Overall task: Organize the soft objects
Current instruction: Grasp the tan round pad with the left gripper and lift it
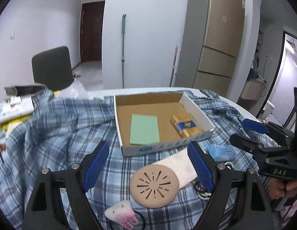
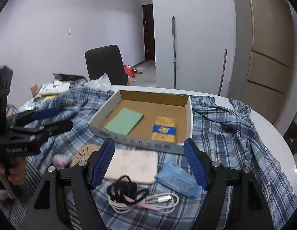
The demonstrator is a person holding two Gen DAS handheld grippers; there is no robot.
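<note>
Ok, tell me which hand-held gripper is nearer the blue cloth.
Right. The right hand-held gripper hangs open just above the blue cloth, which lies by its right finger. The left hand-held gripper is open over the tan round pad, further left of the cloth.

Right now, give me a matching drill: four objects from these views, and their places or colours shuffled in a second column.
Objects:
1. green pad
2. gold pack
3. round tan disc
4. blue pouch

Places:
A. on the plaid cloth, under the right gripper
B. right half of the cardboard box
C. left half of the box
D. on the plaid cloth, between the open fingers of the left gripper

Pairs: 1-C, 2-B, 3-D, 4-A
</note>
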